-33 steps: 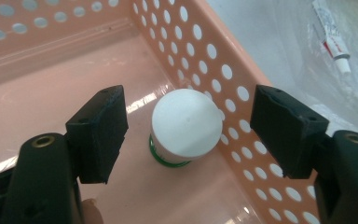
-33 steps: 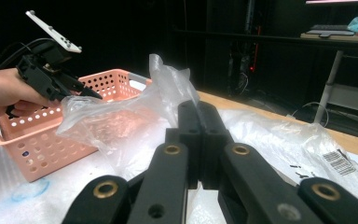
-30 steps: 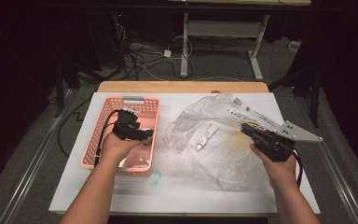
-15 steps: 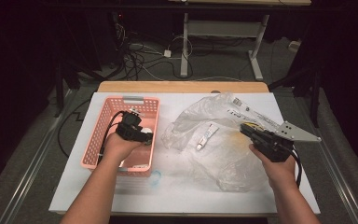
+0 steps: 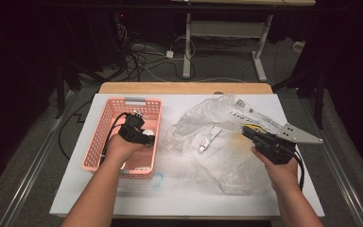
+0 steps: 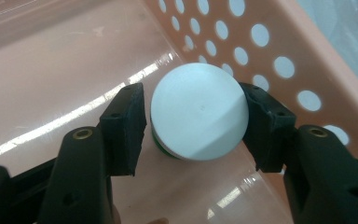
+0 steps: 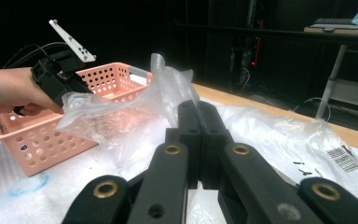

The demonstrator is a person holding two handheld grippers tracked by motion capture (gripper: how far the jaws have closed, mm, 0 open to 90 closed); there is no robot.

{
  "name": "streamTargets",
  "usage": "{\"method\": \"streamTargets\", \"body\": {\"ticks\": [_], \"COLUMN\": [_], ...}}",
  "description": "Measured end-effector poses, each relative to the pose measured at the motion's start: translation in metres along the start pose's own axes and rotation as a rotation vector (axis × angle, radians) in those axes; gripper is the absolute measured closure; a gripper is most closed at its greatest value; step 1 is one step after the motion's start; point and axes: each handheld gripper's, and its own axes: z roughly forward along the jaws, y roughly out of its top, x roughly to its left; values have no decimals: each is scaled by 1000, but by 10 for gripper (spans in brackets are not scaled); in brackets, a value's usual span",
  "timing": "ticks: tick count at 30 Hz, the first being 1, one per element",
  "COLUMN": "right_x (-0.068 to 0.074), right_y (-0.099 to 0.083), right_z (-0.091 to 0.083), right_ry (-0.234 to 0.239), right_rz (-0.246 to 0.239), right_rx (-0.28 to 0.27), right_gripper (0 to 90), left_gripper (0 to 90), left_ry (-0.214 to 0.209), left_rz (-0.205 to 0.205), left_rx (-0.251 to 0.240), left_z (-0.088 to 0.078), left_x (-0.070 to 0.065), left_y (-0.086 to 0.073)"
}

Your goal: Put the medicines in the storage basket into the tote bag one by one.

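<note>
From above, the left tongs (image 5: 144,138) are reaching down into the pink basket (image 5: 105,130) at the left of the white table (image 5: 179,198), and the hand is hiding what lies between the jaws. The left gripper view is supplying that part: a round white lid (image 6: 199,112) with a thin green edge beneath it is sitting on the basket's glossy floor, close to the perforated wall, between the two black pads (image 6: 126,126). The jaws have just been closing around it; the right pad is touching the lid's edge, while a narrow gap is showing at the left pad, so the tongs are standing apart around the lid rather than clamped on it.

The right tongs (image 5: 246,131) are resting at the right edge of the crumpled clear plastic bag (image 5: 217,156), jaws pressed together with nothing between them, as the right gripper view (image 7: 198,121) is making plain. That view is also showing the bag rising in a peak in front of the basket. The high view alone is showing a small white tube (image 5: 209,138) lying inside the bag.
</note>
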Motion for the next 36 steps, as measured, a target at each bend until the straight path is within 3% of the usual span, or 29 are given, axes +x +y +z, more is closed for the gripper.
{"method": "streamTargets", "body": {"ticks": [16,36], "right_x": [2,3], "right_y": [1,3], "right_z": [0,-2], "right_ry": [1,-2], "right_rz": [-7,-21], "right_rx": [-1,-6], "right_gripper": [900,900], "left_gripper": [480,488], "left_ry": [22,34], "left_rz": [29,13], "left_rx": [16,6], "left_z": [5,3], "left_x": [-2,-4], "left_y": [2,2]}}
